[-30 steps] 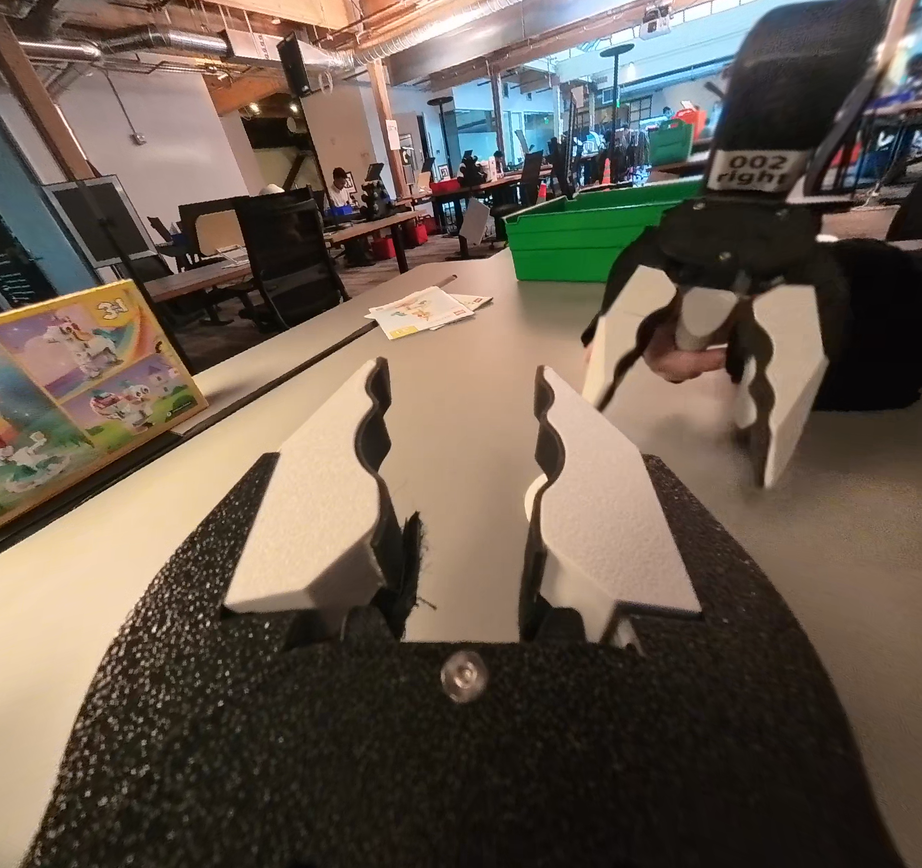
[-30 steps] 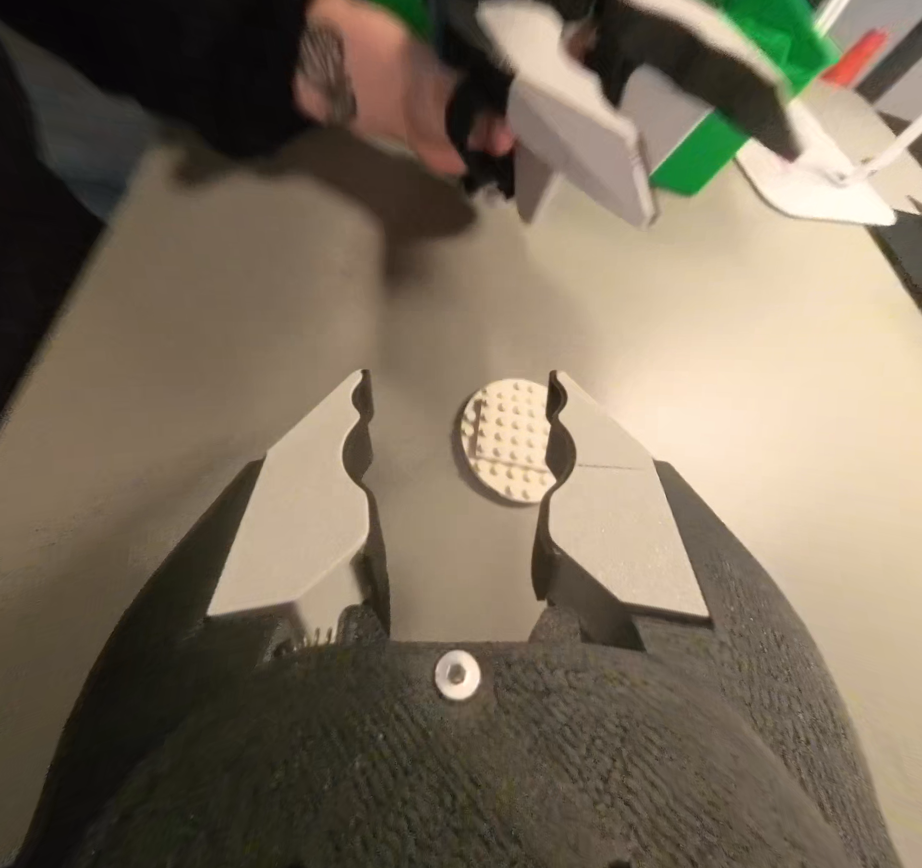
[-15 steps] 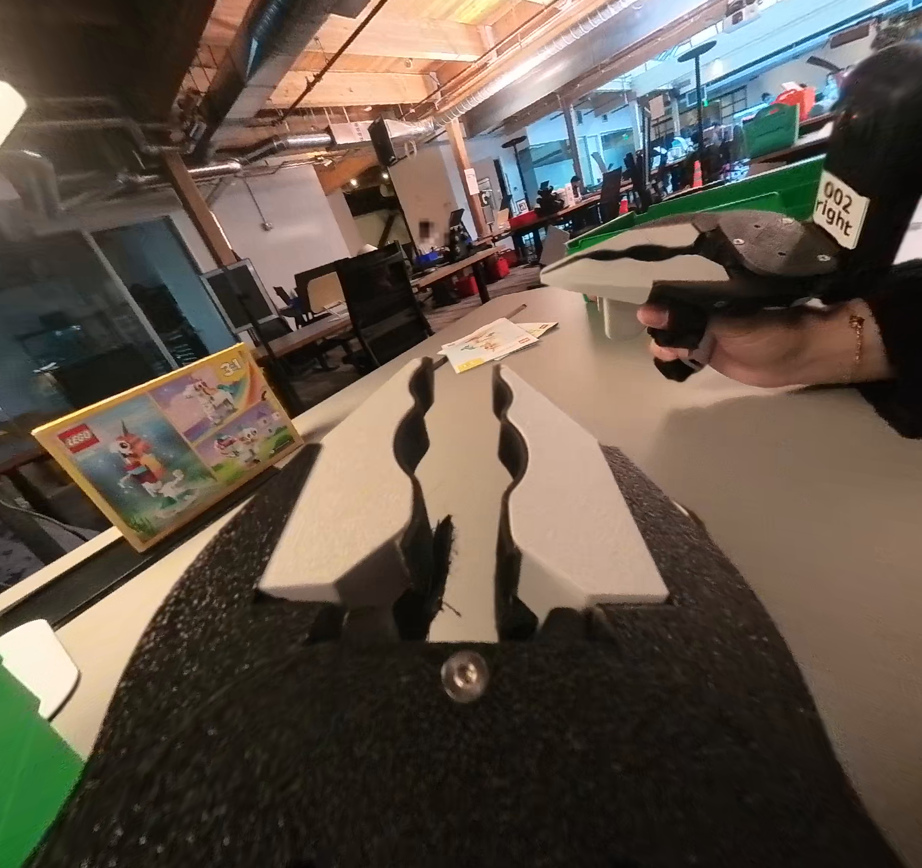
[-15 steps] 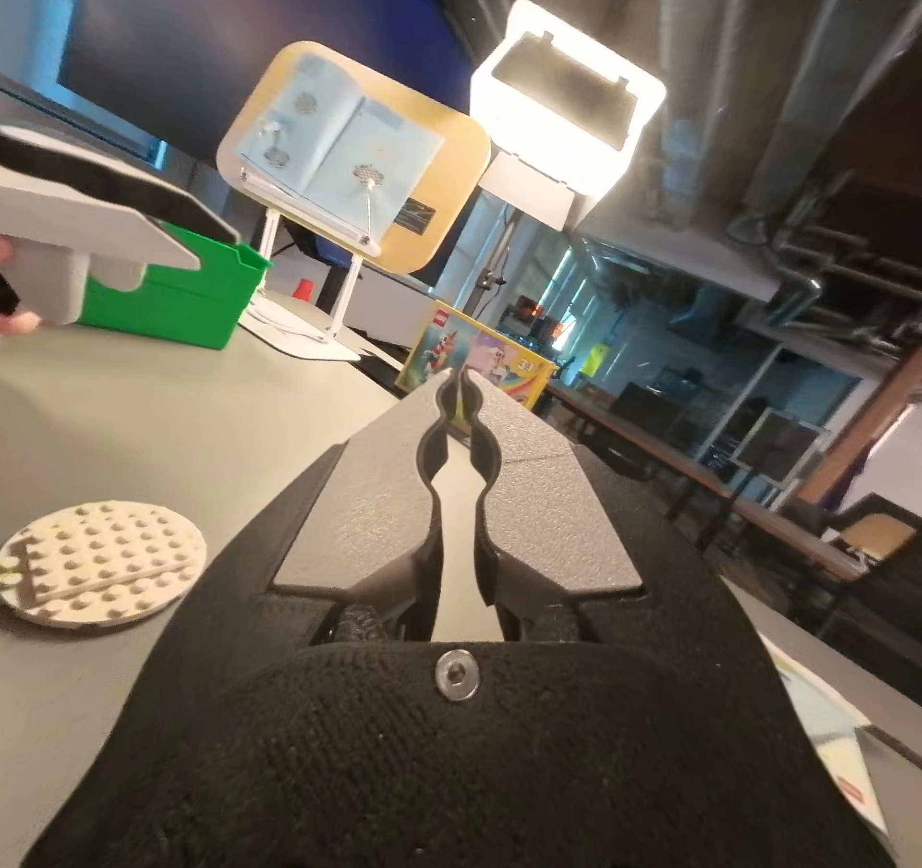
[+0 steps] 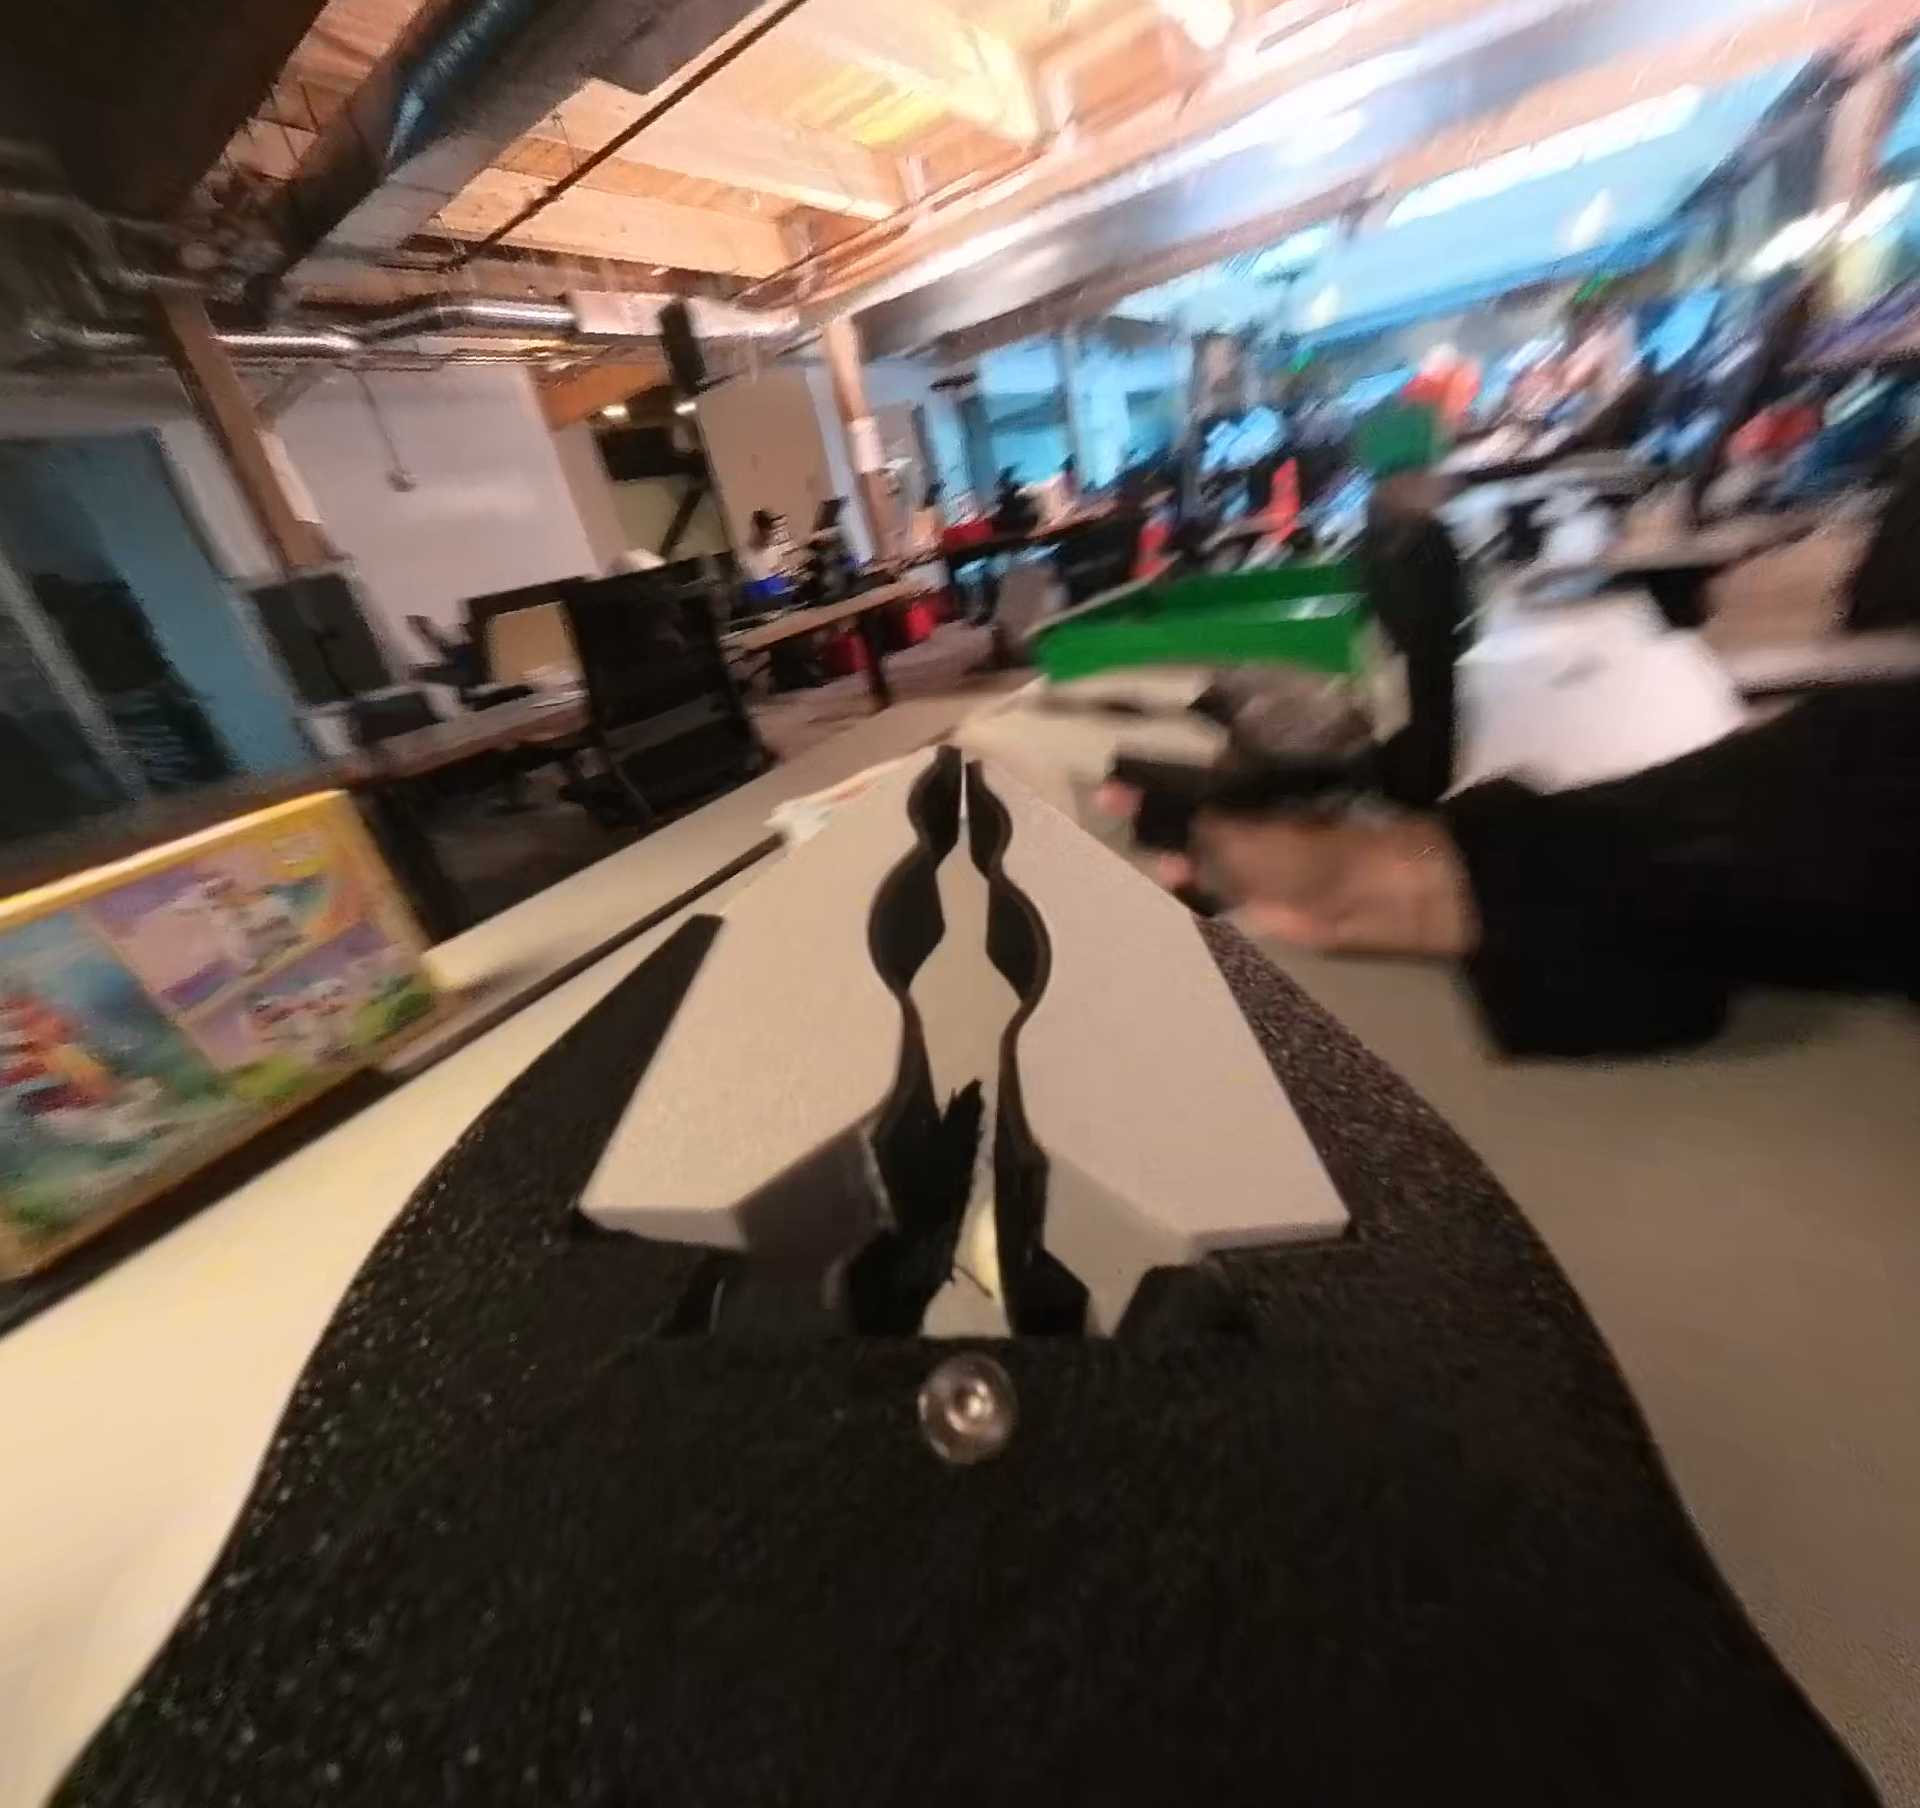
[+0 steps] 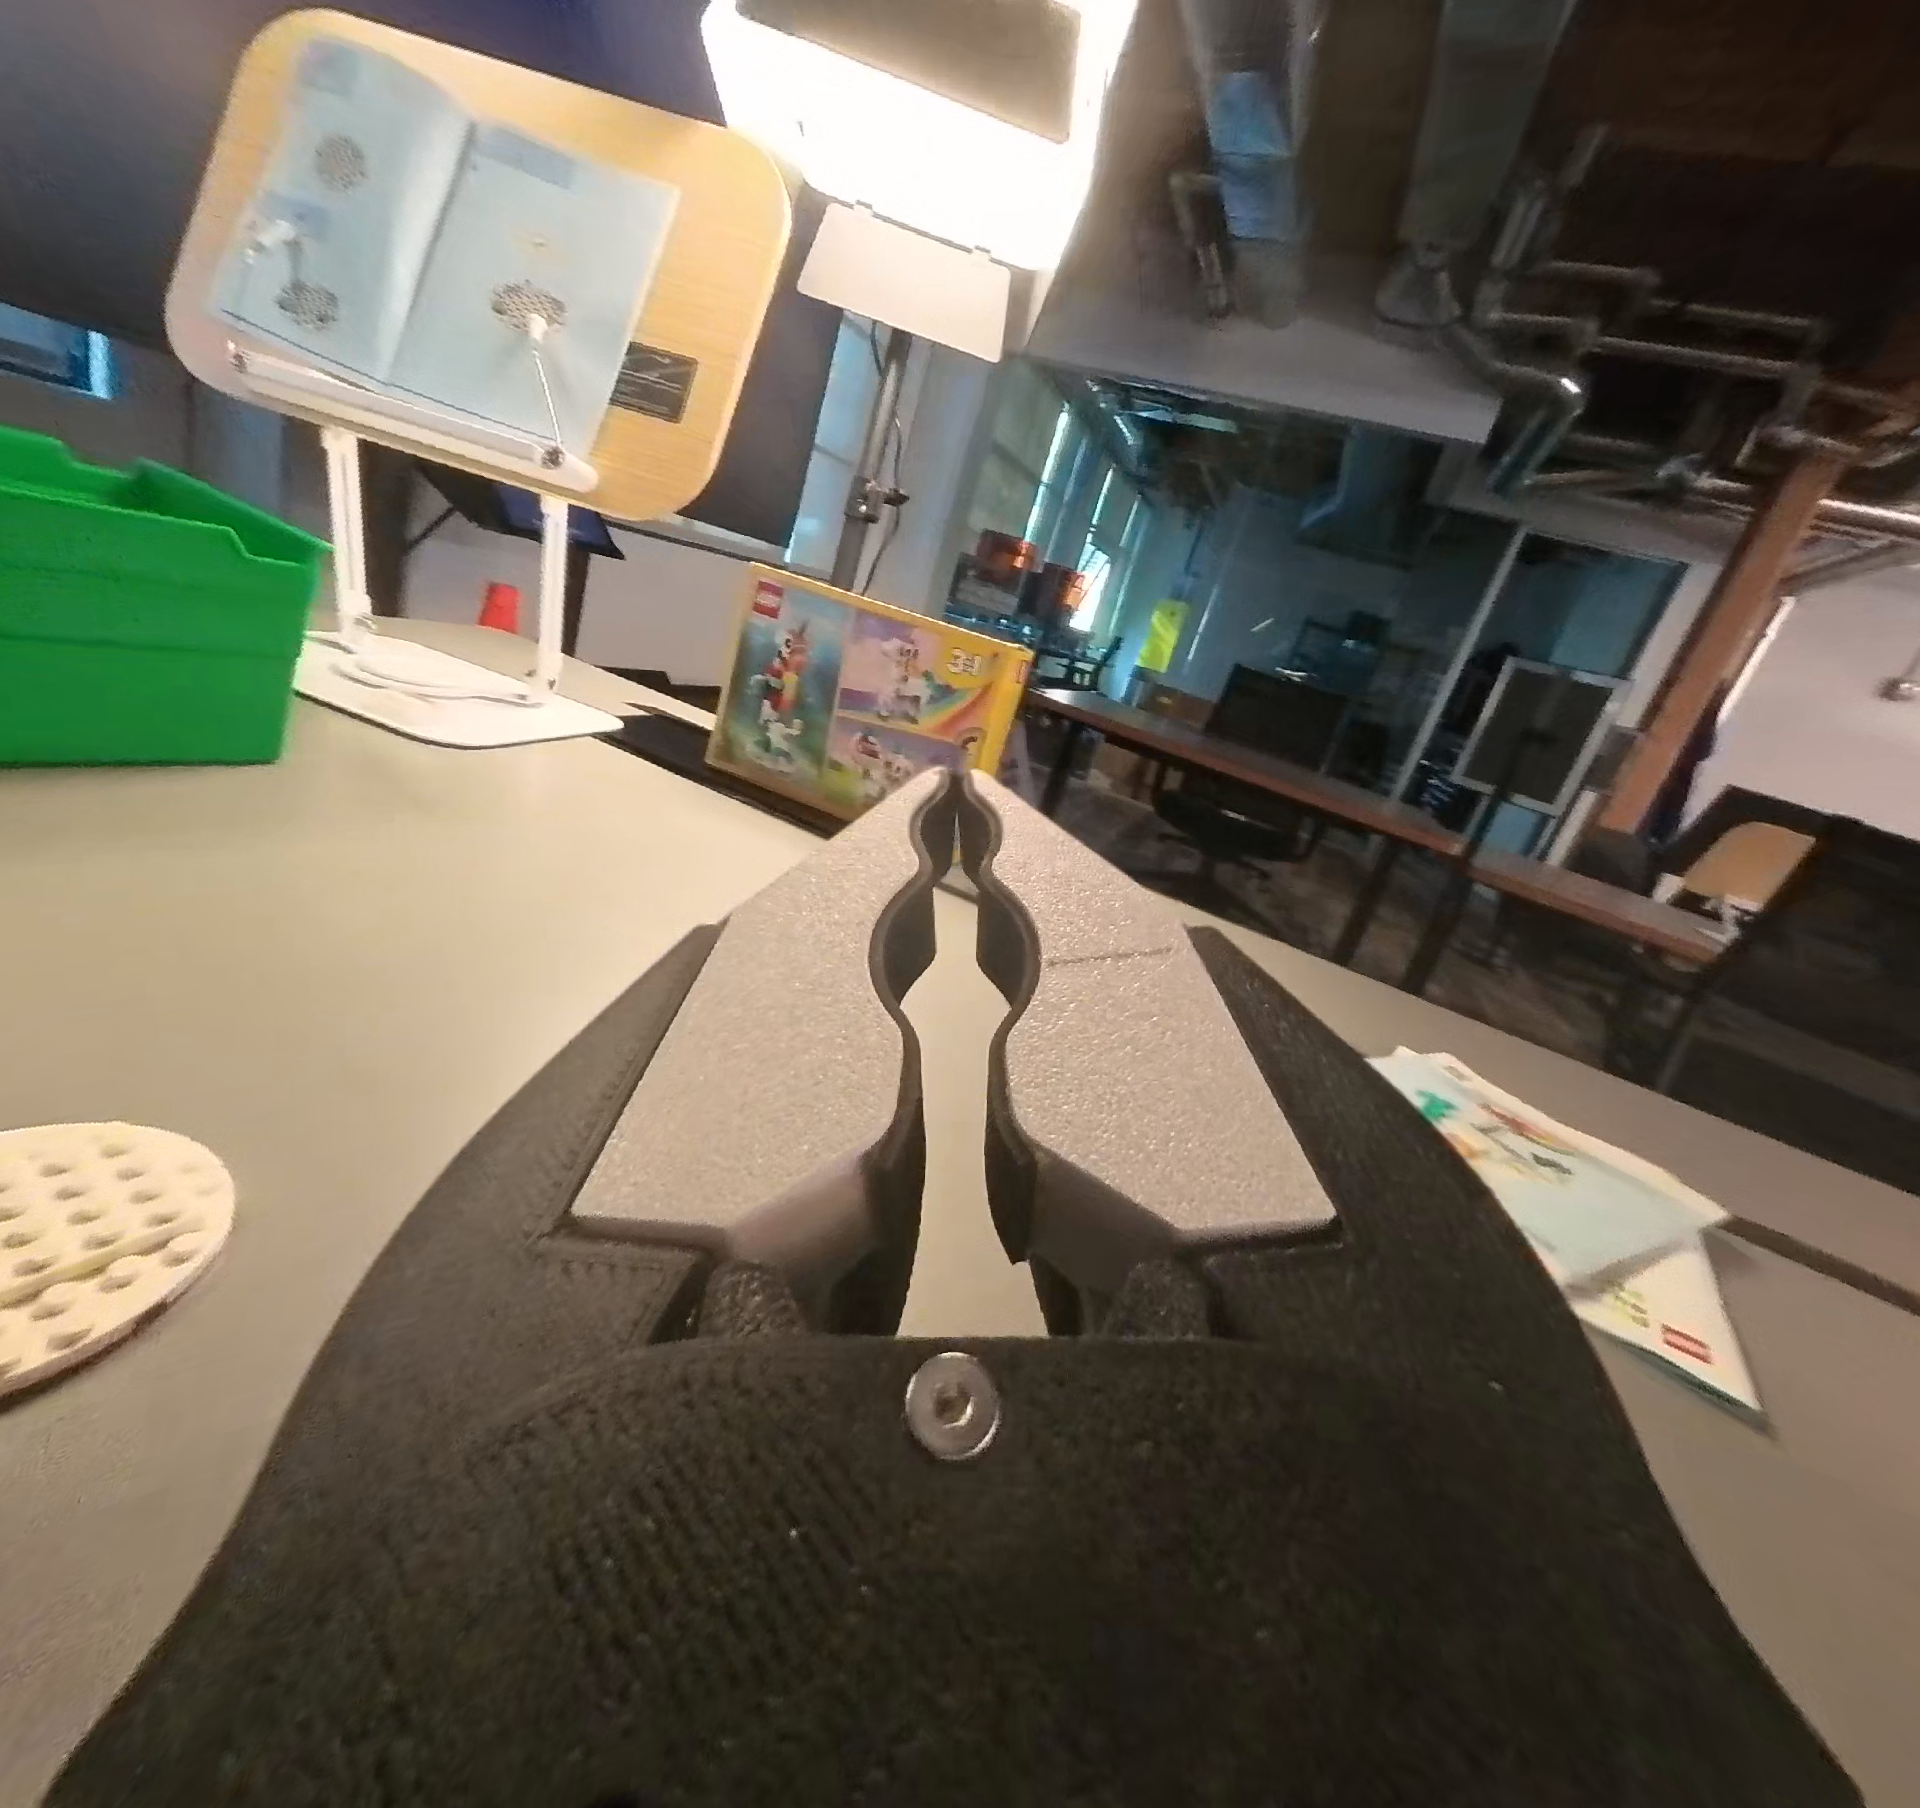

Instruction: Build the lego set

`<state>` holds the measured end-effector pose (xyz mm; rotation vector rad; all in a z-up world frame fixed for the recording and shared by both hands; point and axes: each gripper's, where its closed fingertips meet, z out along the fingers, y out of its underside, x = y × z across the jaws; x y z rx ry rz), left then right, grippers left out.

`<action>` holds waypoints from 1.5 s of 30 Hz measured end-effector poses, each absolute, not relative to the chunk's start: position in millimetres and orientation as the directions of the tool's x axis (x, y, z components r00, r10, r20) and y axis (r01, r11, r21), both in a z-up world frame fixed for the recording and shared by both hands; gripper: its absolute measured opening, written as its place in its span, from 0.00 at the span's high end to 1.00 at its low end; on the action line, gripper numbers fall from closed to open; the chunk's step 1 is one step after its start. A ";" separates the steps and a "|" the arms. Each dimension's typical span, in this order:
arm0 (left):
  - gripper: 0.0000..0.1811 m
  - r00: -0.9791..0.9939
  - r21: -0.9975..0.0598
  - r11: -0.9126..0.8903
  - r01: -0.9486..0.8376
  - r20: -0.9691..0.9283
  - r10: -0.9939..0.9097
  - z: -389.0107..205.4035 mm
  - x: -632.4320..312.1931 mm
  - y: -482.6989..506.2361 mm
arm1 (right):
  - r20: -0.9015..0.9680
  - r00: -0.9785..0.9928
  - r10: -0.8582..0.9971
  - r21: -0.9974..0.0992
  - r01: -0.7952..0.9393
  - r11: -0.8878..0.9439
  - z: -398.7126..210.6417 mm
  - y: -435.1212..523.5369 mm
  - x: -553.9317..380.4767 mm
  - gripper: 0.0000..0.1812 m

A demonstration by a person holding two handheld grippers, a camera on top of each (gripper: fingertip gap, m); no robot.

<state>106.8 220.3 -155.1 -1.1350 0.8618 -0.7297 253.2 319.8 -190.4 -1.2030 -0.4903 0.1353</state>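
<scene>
A round white studded Lego plate [image 6: 88, 1239] lies flat on the grey table [image 6: 364, 927], to the left of my right gripper [image 6: 958, 782]. That gripper is shut and empty, low over the table and pointing level across it. My left gripper [image 5: 958, 766] is shut and empty too, also low and level; its view is blurred by motion. The right gripper [image 5: 1132, 709] and the hand holding it show as a blur ahead on the right of the left wrist view. The plate is not in the left wrist view.
A yellow Lego box stands at the table's far edge [image 6: 868, 693], also [image 5: 197, 1031]. A green bin [image 6: 135, 626] and a book stand [image 6: 468, 272] with an open instruction booklet sit left. Loose booklets [image 6: 1558, 1208] lie right. A bright lamp [image 6: 914, 75] hangs above. There is about 20 cm between the tips of the two grippers. The round white studded Lego plate [image 6: 88, 1239] sits 15 cm or so from the ends of my left fingers.
Both grippers have closed from open to shut. Both tilted up from looking down at the table to level. The right gripper moved so the plate now sits to its left.
</scene>
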 end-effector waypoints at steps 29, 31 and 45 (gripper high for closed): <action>1.00 0.796 -0.789 -0.392 -0.473 -0.193 -0.574 -216.0 -191.2 242.3 | 0.437 0.874 0.211 -0.881 0.370 0.293 -207.4 347.1 260.8 1.00; 1.00 0.761 -0.746 -0.395 -0.535 -0.223 -0.609 -227.9 -188.8 252.4 | 0.448 0.870 0.207 -0.877 0.383 0.290 -208.3 347.6 260.3 1.00; 1.00 0.787 -0.729 -0.438 -0.527 -0.223 -0.575 -190.3 -219.8 327.1 | 0.490 0.853 0.178 -0.858 0.437 0.271 -212.3 351.6 259.9 1.00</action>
